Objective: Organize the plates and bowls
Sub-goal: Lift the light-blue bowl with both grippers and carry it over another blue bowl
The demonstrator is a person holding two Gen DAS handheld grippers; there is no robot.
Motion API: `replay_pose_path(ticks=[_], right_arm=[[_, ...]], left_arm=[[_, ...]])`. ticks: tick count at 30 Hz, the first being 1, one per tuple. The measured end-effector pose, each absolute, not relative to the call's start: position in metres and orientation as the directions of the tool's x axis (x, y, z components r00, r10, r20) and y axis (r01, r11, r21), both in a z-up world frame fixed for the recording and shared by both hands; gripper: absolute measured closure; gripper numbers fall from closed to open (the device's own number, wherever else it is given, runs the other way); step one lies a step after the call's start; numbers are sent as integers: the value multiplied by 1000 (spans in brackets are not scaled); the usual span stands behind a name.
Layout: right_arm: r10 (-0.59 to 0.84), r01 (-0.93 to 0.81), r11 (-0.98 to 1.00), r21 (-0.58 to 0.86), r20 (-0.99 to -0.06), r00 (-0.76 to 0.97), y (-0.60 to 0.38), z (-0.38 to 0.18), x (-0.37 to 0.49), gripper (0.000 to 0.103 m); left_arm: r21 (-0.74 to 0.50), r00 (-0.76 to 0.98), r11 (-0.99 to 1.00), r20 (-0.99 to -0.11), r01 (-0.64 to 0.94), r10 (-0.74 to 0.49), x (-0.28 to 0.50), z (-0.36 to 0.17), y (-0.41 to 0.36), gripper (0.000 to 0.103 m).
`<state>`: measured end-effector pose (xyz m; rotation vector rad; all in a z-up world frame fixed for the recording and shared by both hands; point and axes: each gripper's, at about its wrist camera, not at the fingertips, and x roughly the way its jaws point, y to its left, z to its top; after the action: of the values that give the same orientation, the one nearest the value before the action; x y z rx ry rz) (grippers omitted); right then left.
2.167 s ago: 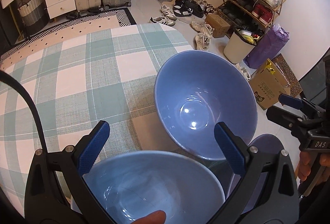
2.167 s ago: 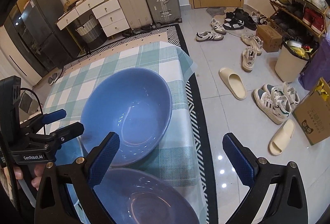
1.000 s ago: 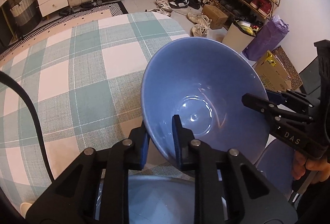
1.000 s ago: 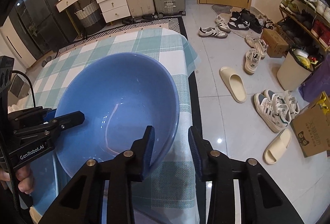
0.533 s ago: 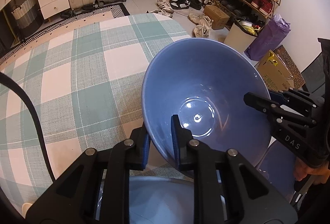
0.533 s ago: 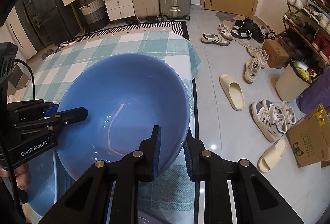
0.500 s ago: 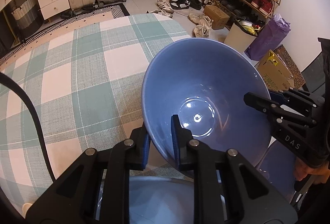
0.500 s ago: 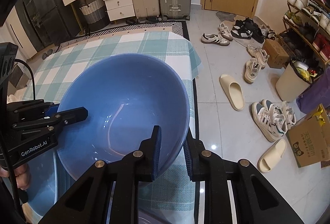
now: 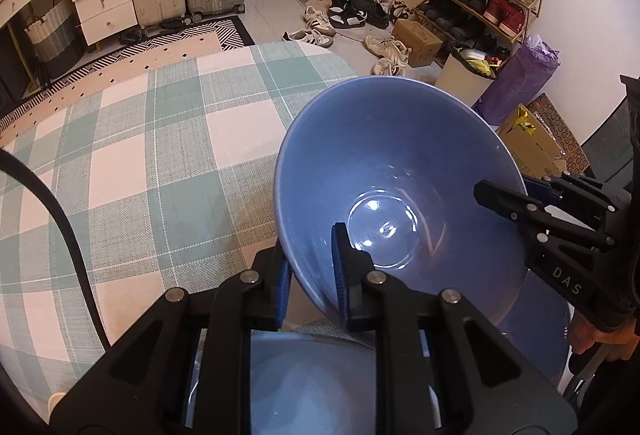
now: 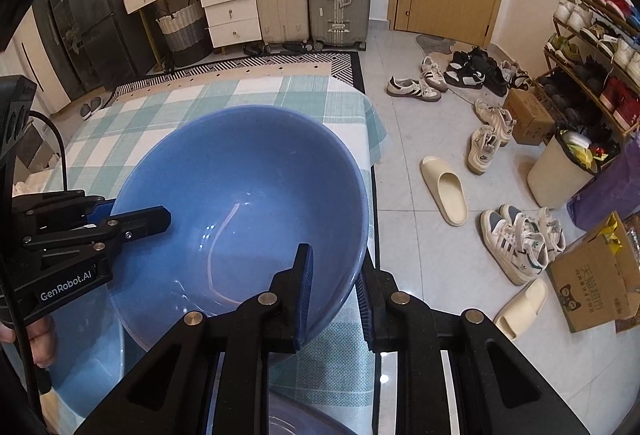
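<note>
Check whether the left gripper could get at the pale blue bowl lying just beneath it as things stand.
Probably not yet. The left gripper is shut on the rim of the large deep-blue ceramic bowl, which the right gripper also clamps. The pale blue bowl is uncovered, but the jaws are occupied.

My table wears a checked cloth of pale green and white squares; its corner hangs over the table's far right edge. Near me a pale blue bowl rests on the cloth, and just to its right lies a darker blue dish, both partly hidden. A black cable curves above the cloth on my left; I cannot tell whether it touches. Beyond the far edge a black-and-white patterned rug lies on the tiled floor.
</note>
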<state>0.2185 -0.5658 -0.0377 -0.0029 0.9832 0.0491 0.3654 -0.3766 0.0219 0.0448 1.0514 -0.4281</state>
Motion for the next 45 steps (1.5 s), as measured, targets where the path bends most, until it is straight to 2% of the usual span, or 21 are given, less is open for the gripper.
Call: replay_pose_path(ticks=[29, 45], right_arm=[[-8, -42, 998, -49, -734, 679, -539, 50, 158, 82], [15, -86, 994, -63, -712, 702, -493, 81, 120, 81]], left_arm=[[-173, 533, 905, -760, 388, -373, 295, 111, -351, 88], [-156, 578, 915, -732, 373, -360, 224, 152, -299, 88]])
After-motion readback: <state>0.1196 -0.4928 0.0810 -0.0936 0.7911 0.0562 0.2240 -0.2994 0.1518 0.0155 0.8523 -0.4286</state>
